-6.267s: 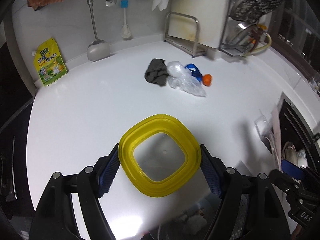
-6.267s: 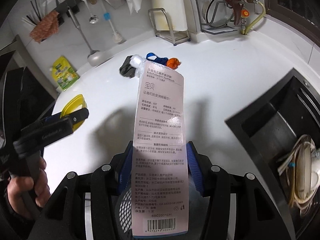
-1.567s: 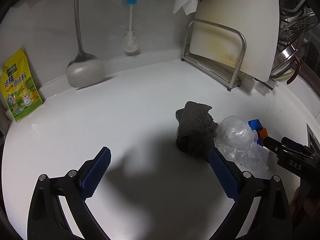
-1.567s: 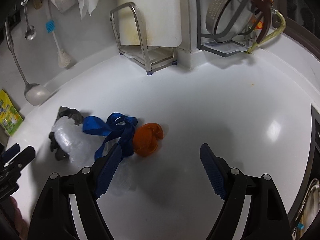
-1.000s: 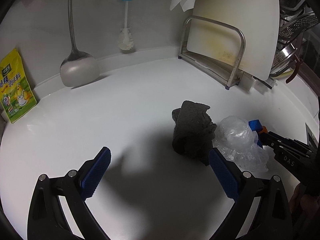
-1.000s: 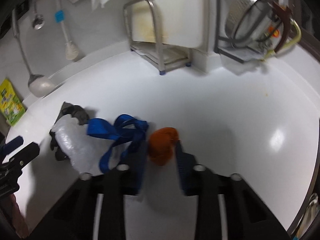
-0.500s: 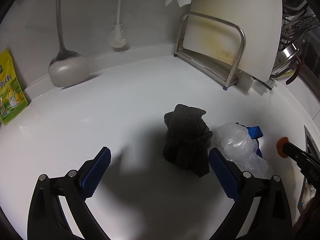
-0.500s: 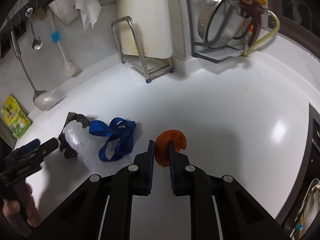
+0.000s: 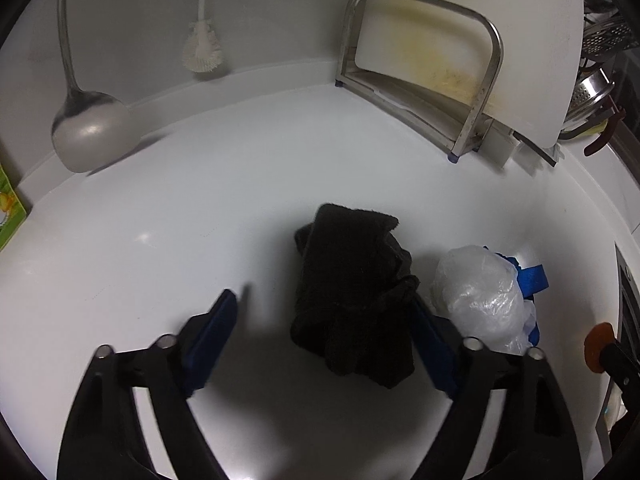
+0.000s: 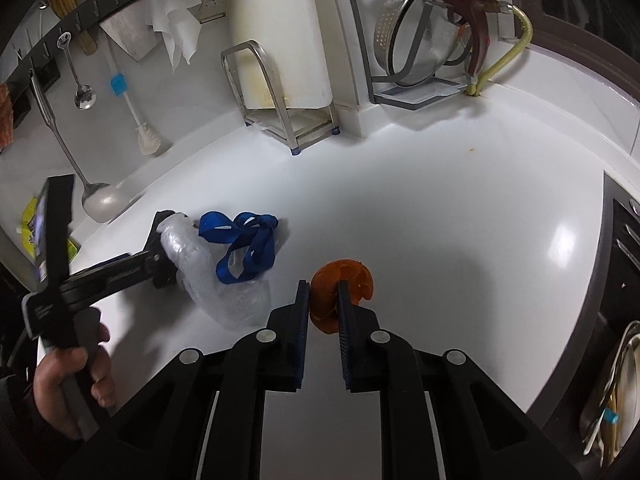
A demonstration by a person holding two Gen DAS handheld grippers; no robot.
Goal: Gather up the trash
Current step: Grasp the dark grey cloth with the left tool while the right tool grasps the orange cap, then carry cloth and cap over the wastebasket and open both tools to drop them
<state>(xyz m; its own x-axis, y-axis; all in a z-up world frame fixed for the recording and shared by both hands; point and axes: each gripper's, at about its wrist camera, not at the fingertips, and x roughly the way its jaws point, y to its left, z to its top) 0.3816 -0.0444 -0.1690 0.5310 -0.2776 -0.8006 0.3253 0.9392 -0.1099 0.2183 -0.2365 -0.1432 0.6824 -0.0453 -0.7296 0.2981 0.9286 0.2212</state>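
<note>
My right gripper (image 10: 324, 294) is clamped on the curled orange peel (image 10: 344, 278), lifted off the white countertop (image 10: 440, 208). My left gripper (image 9: 324, 328) straddles the crumpled dark grey cloth (image 9: 354, 296); its jaws have just been narrowing, its right pad seemingly against the cloth, the left clear. The crinkled clear plastic bag (image 9: 480, 296) and blue ribbon (image 10: 244, 248) lie beside it.

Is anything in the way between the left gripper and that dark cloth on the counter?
Nothing visible. The dark cloth already lies between the left gripper fingers, which have just been closing; the plastic bag sits outside them.
</note>
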